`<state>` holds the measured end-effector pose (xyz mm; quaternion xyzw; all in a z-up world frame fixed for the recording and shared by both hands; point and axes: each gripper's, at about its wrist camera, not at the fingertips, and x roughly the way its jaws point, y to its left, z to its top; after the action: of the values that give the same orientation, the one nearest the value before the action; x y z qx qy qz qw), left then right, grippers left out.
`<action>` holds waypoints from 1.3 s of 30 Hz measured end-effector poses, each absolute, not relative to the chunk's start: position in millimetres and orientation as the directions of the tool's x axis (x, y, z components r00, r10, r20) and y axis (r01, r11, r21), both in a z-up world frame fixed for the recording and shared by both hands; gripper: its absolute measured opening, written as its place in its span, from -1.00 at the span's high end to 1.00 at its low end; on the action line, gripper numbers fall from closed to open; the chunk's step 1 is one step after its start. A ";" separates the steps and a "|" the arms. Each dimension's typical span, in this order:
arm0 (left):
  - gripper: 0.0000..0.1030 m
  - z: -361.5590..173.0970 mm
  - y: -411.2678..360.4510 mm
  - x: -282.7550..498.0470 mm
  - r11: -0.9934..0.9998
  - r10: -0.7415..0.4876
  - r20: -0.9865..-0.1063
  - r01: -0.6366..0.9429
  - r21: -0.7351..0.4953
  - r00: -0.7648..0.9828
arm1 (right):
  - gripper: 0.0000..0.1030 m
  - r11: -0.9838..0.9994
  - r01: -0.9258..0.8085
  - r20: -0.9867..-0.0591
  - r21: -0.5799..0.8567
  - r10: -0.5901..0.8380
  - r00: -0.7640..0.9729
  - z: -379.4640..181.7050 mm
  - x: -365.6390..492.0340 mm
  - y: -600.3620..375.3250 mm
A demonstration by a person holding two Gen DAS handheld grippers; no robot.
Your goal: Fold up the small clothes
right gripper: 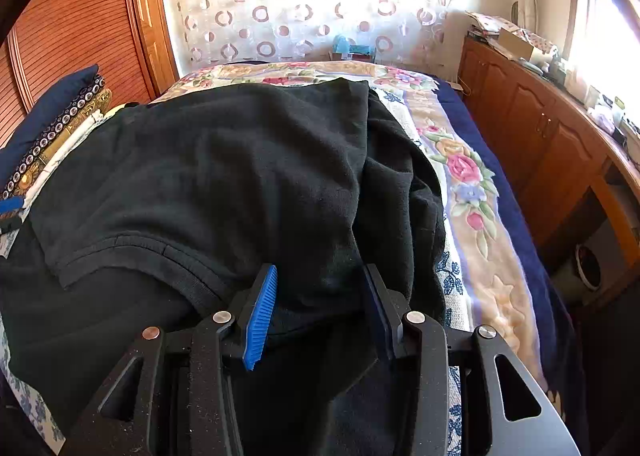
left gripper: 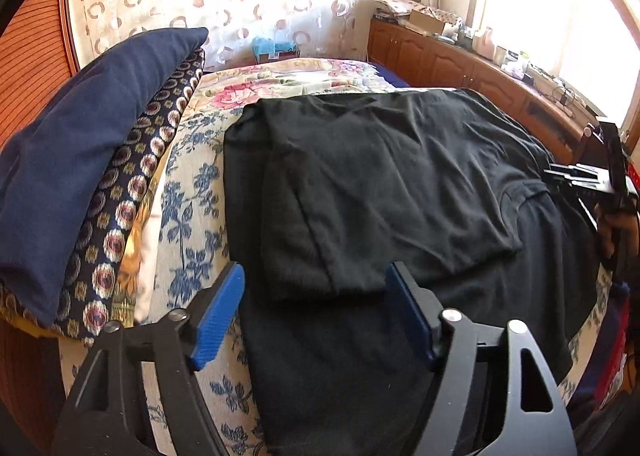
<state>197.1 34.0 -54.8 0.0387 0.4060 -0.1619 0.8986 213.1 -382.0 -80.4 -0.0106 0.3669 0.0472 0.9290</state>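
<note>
Black shirt on floral bed, L tool wide – R tool gripping shirt

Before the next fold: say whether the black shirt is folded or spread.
Partly folded: black shirt has its sleeved side doubled over its middle, lower part flat.

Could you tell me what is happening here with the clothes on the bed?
A person is folding a black shirt spread on a flowered bedspread, with a tool in each hand. The left tool straddles the folded-in corner of the shirt, its blue pads not yet pressing on the cloth. The right tool has bunched black cloth between its pads near the sleeve. A stack of folded fabrics sits to the left.
</note>
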 end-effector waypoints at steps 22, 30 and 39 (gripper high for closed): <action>0.32 -73.2 12.7 211.5 0.944 -0.223 -0.789 0.330 -0.028 0.573 | 0.13 0.995 -0.096 -0.683 0.013 0.079 0.726 -80.2 213.1 -381.9; 0.83 -64.5 15.0 210.1 0.945 -0.238 -0.762 0.326 -0.037 0.602 | 0.30 0.994 -0.110 -0.685 0.016 0.091 0.723 -76.5 214.2 -382.6; 0.86 -23.8 19.5 195.9 0.941 -0.289 -0.682 0.329 -0.074 0.672 | 0.88 0.978 -0.207 -0.627 0.027 0.178 0.758 -43.5 197.2 -373.0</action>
<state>195.9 19.5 -23.8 0.0277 0.3678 -0.1690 0.9140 197.2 -373.0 -43.5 -0.0221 0.3322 0.1027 0.9373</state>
